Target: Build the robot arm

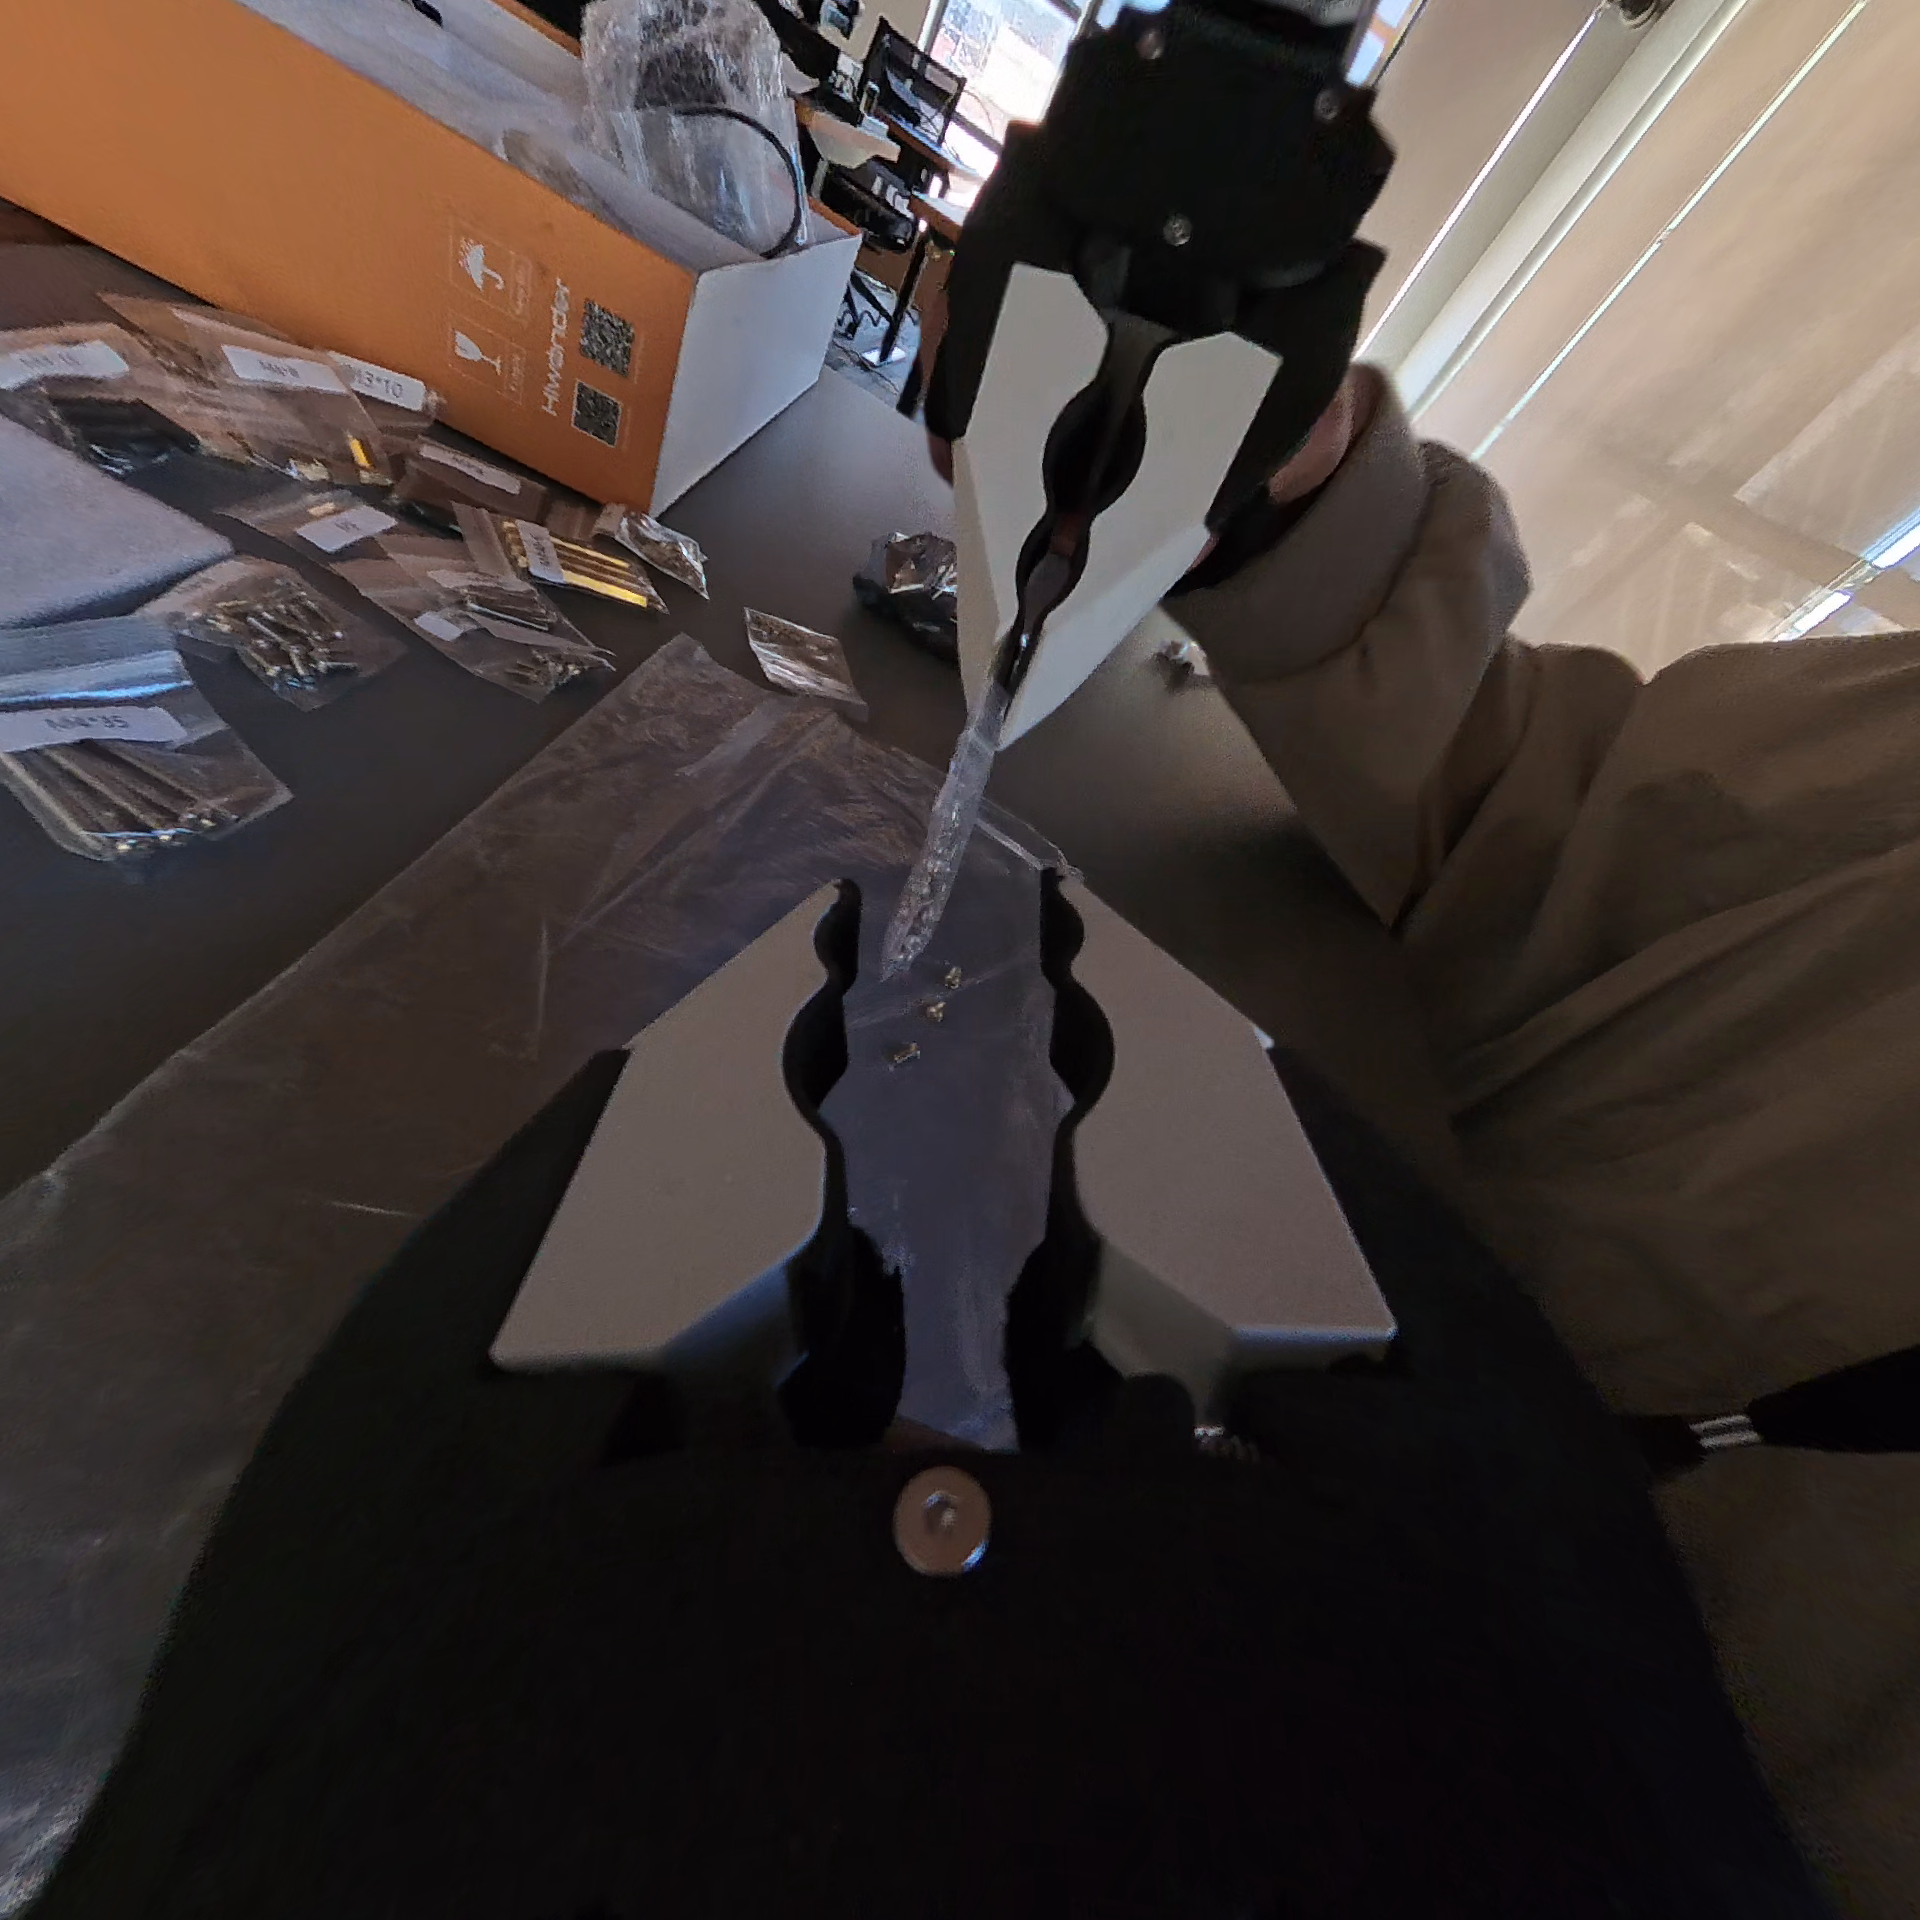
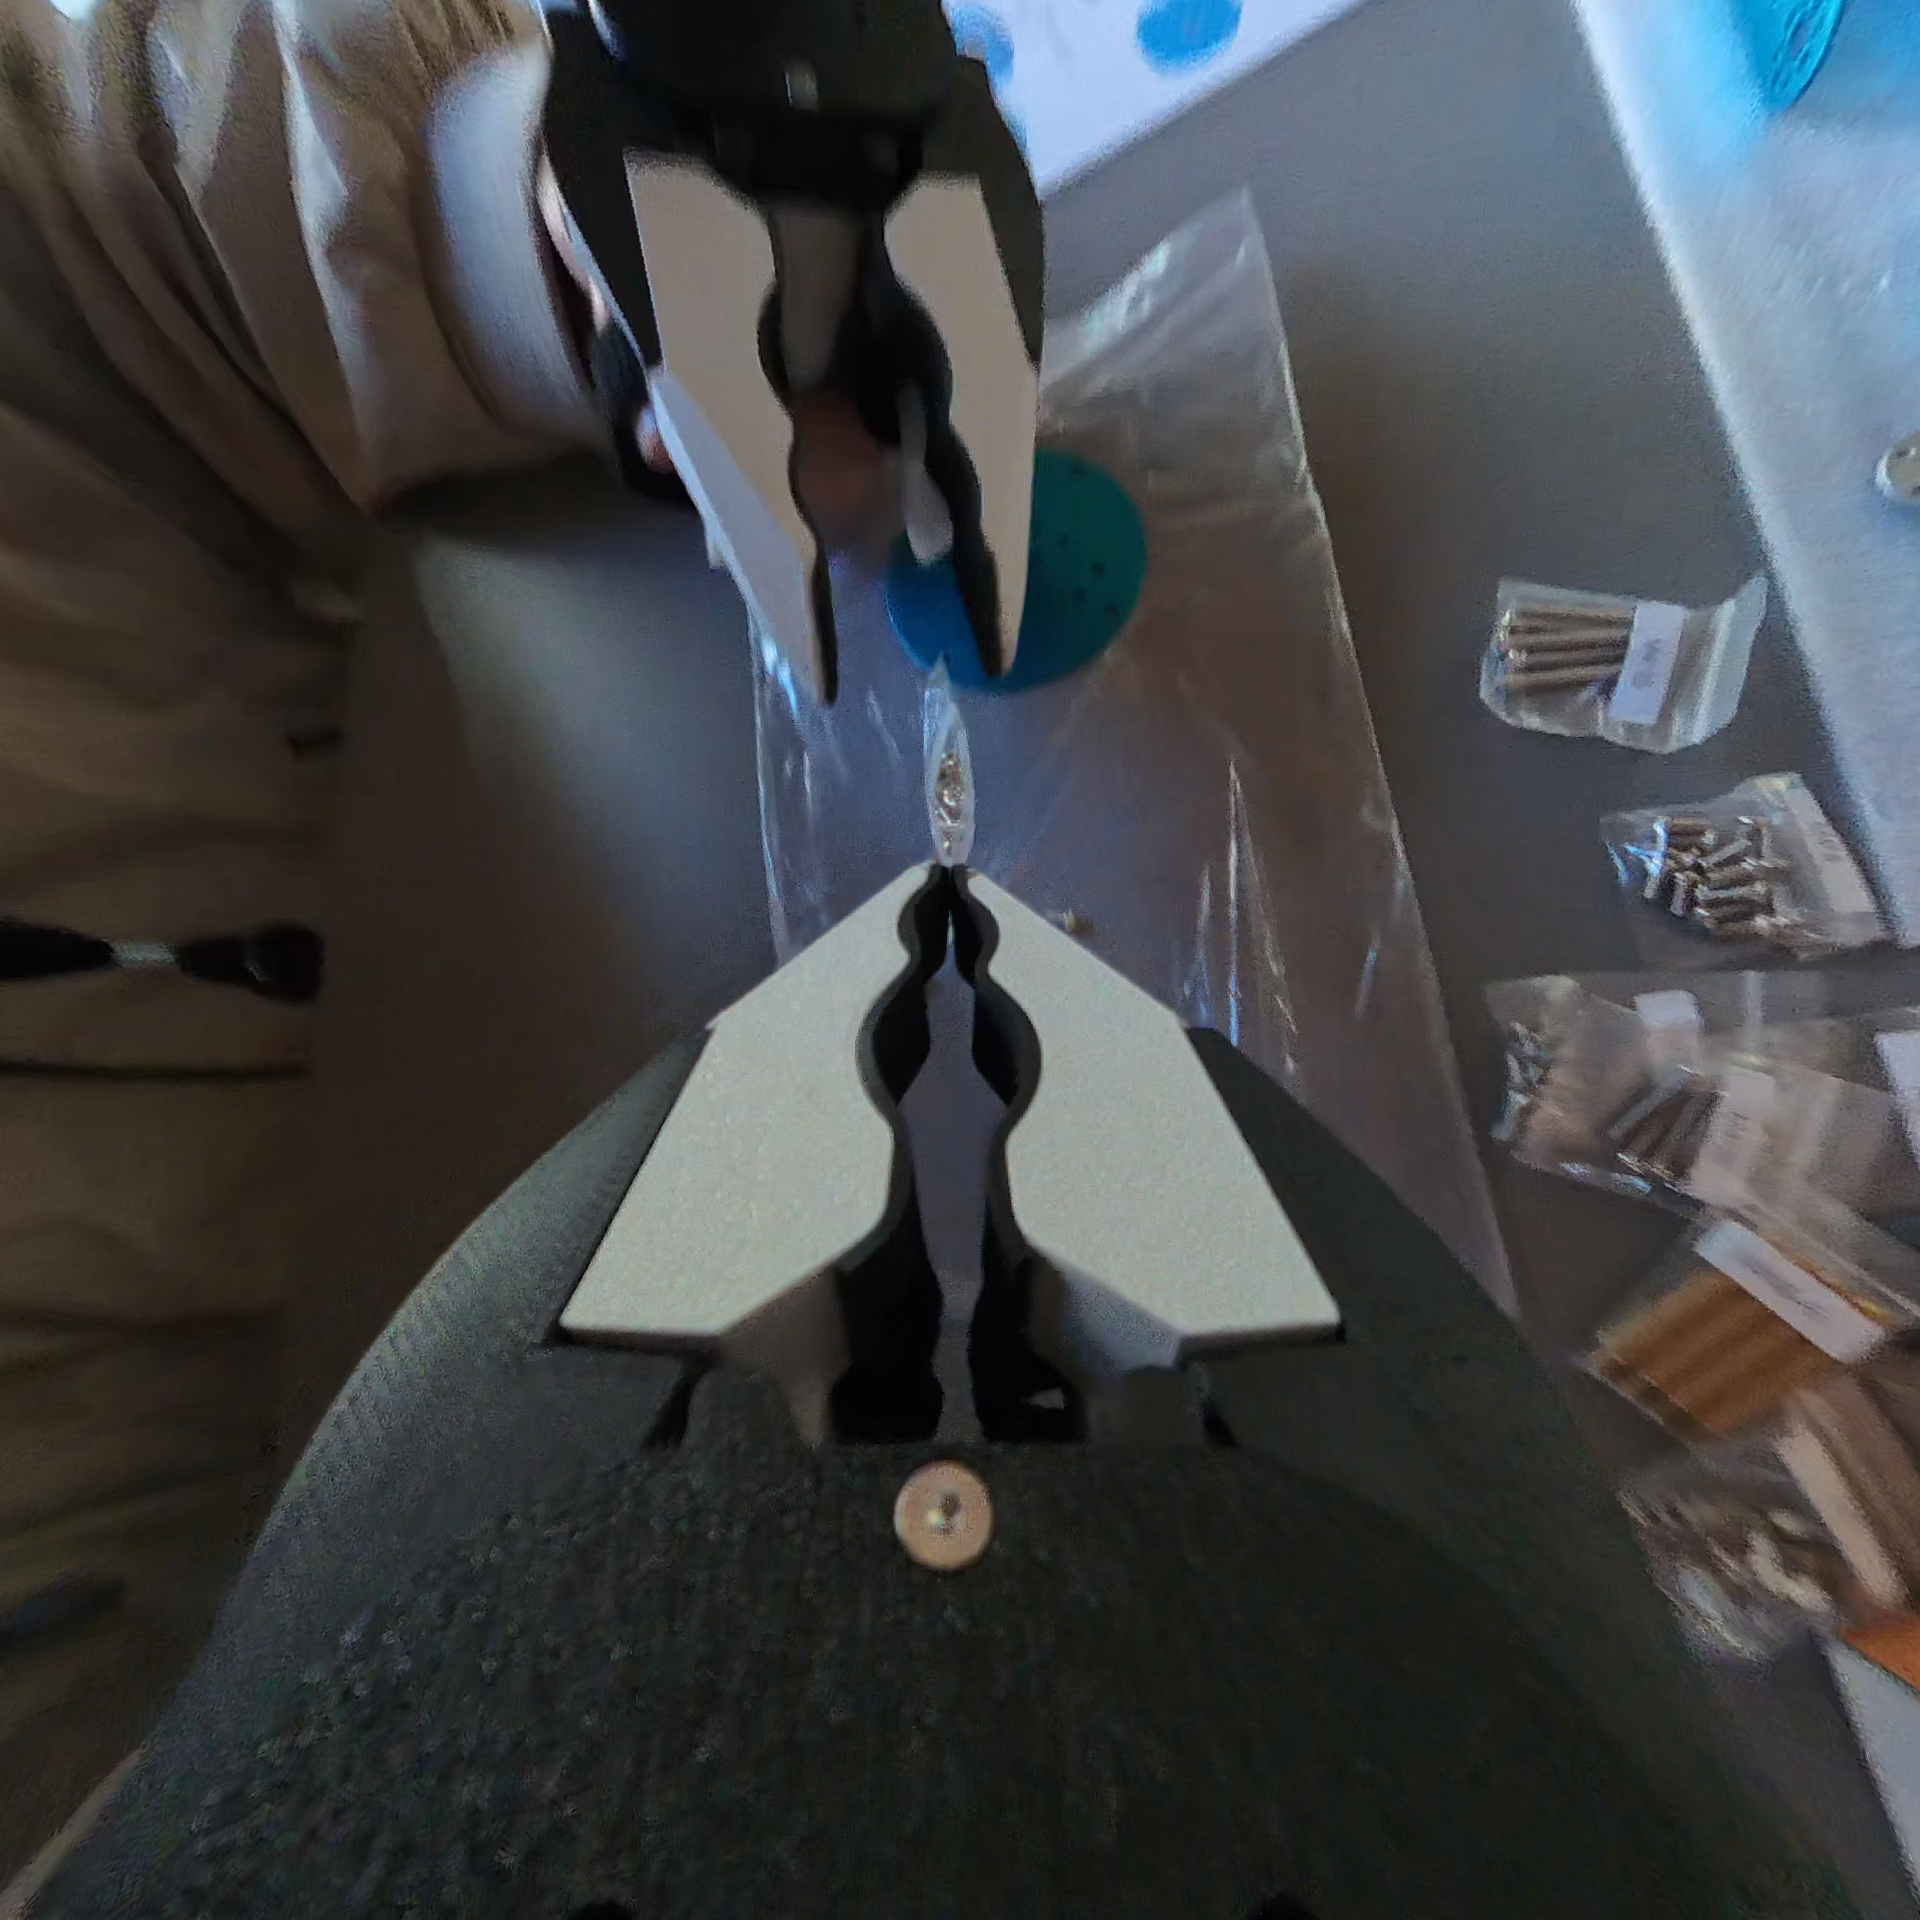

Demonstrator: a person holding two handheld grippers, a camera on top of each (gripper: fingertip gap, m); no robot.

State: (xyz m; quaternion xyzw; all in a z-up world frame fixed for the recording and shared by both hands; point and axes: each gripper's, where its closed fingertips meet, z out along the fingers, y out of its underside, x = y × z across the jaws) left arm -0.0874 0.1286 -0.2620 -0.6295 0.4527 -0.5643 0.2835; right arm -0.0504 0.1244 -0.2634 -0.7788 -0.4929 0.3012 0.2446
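Small clear plastic bag of screws (image 1: 951,831) hangs pinched at its top between the tips of the right gripper (image 1: 1006,681), which comes down from above in the left wrist view, its white fingers closed on the plastic. The bag's lower end reaches down to a large flat clear plastic sheet-like bag (image 1: 582,831) spread on the dark surface (image 1: 343,717). Three small loose brass screws (image 1: 925,1008) lie on that plastic, just under the hanging bag and between the fingers of the left gripper (image 1: 951,904), whose jaws stand wide apart and hold nothing. Toward the far left of the surface lie many small labelled bags of screws and brass standoffs (image 1: 312,561), and behind them an orange and white cardboard box (image 1: 416,260) with bubble wrap in it. A person's beige padded sleeve (image 1: 1455,644) is on the right.

From the right wrist view, the right gripper (image 2: 951,873) is nearly closed, its tips clamping the small bag (image 2: 951,790), seen edge-on just beyond them. The left gripper (image 2: 914,665) hangs opposite with its fingers spread, close to the bag's far end; whether it touches cannot be told. Behind it a teal round perforated disc (image 2: 1081,561) lies under the large clear bag (image 2: 1247,727). Packets of hardware (image 2: 1621,665) sit along the right edge, and the beige sleeve (image 2: 208,520) fills the left.
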